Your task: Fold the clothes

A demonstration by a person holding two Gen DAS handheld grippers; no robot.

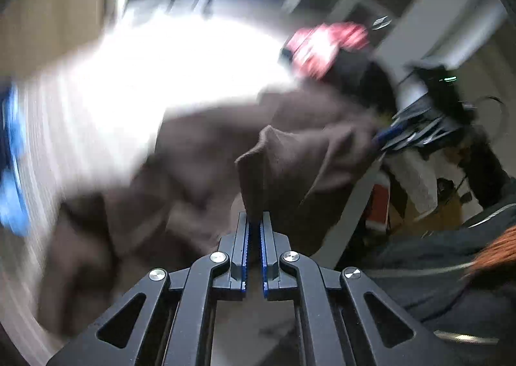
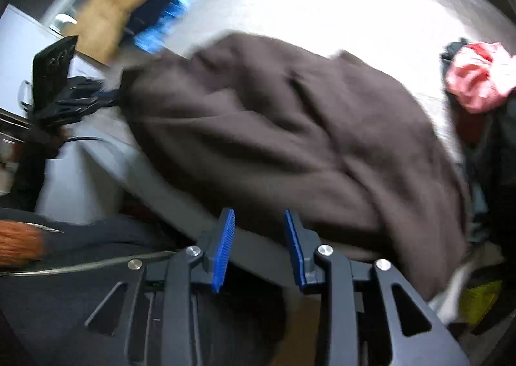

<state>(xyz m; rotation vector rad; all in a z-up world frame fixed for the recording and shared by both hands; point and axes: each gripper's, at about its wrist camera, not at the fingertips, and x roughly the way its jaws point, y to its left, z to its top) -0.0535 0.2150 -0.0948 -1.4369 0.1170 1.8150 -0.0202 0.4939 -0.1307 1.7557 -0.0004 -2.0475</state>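
A dark brown garment (image 1: 200, 153) lies crumpled on the white table (image 1: 167, 69). My left gripper (image 1: 254, 221) is shut on a raised fold of it. In the right wrist view the same brown garment (image 2: 290, 127) spreads across the table (image 2: 338, 4), and the left gripper (image 2: 80, 101) holds its far left corner. My right gripper (image 2: 258, 214) is open, its blue pads (image 2: 225, 237) at the garment's near edge with nothing between them. From the left wrist view, the right gripper (image 1: 409, 130) shows at the garment's right end. Both views are blurred by motion.
A red and pink cloth (image 2: 477, 75) lies on a dark pile at the table's right side, also in the left view as the red cloth (image 1: 325, 43). A blue package (image 2: 167, 14) and cardboard (image 2: 106, 11) sit at the far left. A person's dark clothing (image 2: 96, 240) is near.
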